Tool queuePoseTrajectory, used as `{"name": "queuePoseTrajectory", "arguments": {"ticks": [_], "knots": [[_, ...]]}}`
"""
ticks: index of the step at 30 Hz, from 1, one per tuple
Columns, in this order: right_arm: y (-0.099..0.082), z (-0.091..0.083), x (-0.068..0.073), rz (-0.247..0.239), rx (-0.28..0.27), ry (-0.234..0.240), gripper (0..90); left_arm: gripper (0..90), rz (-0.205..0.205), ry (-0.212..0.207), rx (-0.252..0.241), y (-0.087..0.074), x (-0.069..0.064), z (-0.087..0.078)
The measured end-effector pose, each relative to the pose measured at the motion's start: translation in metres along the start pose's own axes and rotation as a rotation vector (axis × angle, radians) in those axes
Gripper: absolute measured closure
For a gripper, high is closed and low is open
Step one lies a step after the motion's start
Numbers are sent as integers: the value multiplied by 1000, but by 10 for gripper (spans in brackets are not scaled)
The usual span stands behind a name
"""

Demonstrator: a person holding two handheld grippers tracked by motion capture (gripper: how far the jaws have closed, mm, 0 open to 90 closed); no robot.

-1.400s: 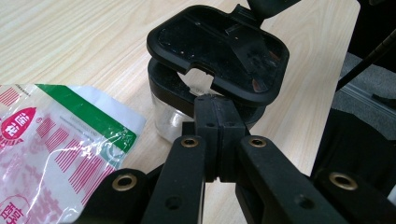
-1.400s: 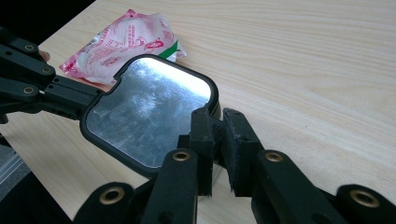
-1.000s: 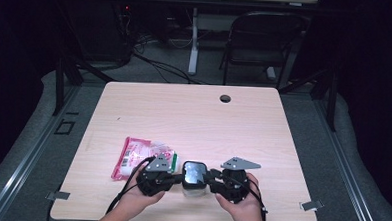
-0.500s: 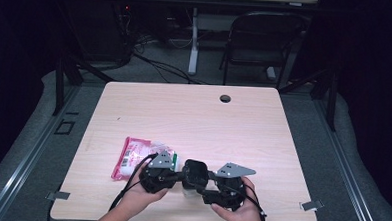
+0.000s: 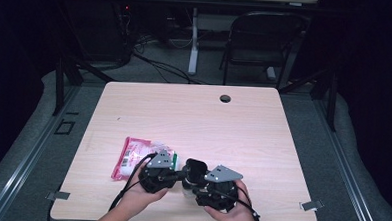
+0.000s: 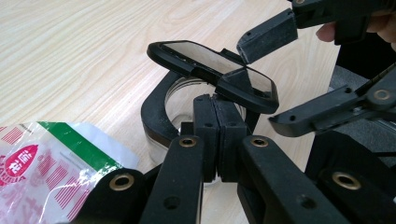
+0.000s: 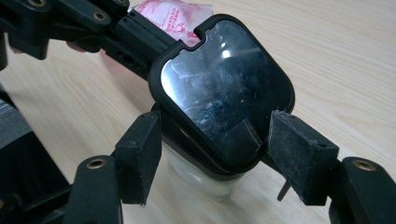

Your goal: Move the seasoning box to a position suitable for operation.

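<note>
The jar (image 5: 193, 178) stands on the table (image 5: 193, 120), the packet (image 5: 134, 155) just left of it.

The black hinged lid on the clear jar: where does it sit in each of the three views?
High view: the lid is near the table's front edge, between the left gripper and right gripper.
Left gripper view: upper centre, tilted open above the jar.
Right gripper view: centre, glossy face toward the camera, between the open jaws.
Shared landmark: the red and white packet.
</note>
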State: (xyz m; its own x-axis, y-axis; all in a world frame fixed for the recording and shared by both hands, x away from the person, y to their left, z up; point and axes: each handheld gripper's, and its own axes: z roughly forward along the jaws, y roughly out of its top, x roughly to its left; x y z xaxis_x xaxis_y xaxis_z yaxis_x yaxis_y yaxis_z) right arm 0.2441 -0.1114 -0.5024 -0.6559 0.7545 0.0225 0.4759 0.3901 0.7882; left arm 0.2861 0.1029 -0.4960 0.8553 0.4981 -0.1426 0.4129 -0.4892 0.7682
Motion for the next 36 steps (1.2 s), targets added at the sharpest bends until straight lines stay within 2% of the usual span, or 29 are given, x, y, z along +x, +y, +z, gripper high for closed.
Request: {"name": "queuePoseTrajectory", "arguments": {"ticks": [1,5,16,28,36], "knots": [[0,0,0,0,-3,-12,370,884,3,-3,2,0,0,2],[-1,1,-2,17,-16,-2,369,865,18,12,18,-2,-1,5],[-2,0,-4,28,-22,4,372,831,23,43,34,-5,0,10],[-2,-1,-7,44,-30,8,392,843,74,64,37,-6,-3,10],[-3,-4,-10,61,-36,18,441,843,103,77,34,-7,-5,10]]}}
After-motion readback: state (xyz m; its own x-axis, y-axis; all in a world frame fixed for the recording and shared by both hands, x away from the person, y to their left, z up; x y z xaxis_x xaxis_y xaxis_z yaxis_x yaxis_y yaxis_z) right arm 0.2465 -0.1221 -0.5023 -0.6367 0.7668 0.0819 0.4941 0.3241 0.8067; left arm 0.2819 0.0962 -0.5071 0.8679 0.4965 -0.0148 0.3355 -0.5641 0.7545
